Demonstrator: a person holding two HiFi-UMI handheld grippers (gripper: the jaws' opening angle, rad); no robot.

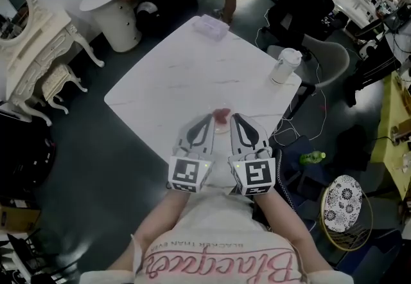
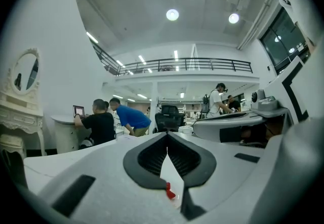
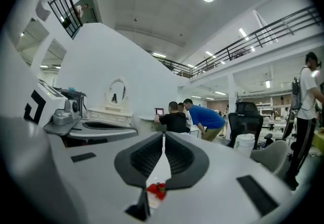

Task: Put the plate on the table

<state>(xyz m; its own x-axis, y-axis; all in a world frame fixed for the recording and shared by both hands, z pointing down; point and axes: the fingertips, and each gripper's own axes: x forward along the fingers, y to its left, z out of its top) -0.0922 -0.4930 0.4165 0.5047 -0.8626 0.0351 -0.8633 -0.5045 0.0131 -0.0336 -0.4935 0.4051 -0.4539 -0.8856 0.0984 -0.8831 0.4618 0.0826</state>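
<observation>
A small pale plate with a red strawberry-like piece on it lies on the white table, near its front corner. My left gripper rests just left of the plate and my right gripper just right of it. Both sets of jaws meet at the tips. In the left gripper view the left gripper is shut, and the red piece shows through the gap lower down. The right gripper is likewise shut, with the red piece below it. Whether either one touches the plate is unclear.
A white lidded cup stands at the table's right corner and a clear flat box at its far corner. People sit and lean at a round table behind. Chairs, cables and a green bottle lie on the floor to the right.
</observation>
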